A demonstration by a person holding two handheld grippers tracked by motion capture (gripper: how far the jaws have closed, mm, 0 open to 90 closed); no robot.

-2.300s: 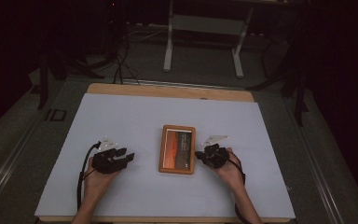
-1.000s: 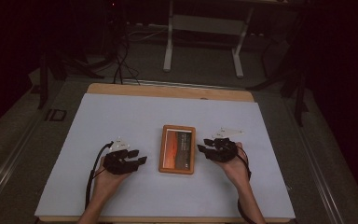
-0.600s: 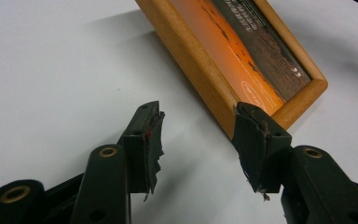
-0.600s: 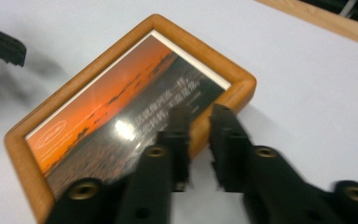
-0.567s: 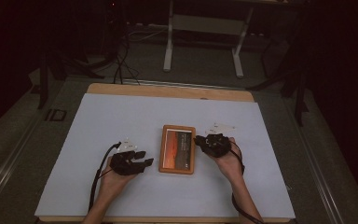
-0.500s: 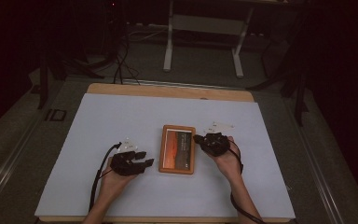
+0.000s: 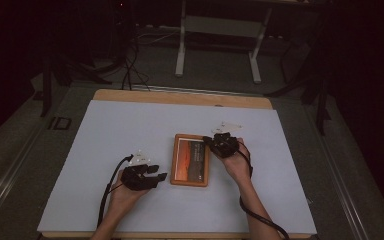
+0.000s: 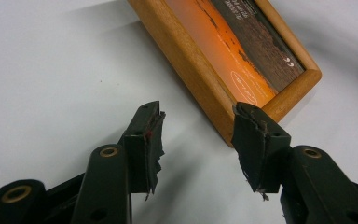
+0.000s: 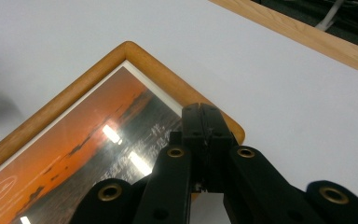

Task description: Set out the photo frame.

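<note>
while the flat wooden picture frame with its orange sunset print (image 7: 190,159) lies in the middle of the pale blue table cover (image 7: 105,135), the right gripper (image 9: 204,122), jaws just pinched together with nothing between them, sits over the frame's far right corner. the left gripper (image 8: 198,128) waits half apart at the near left corner. press down gently and keep both ends steady so the frame cannot skid. the left gripper view reveals a small printed oval logo.
</note>
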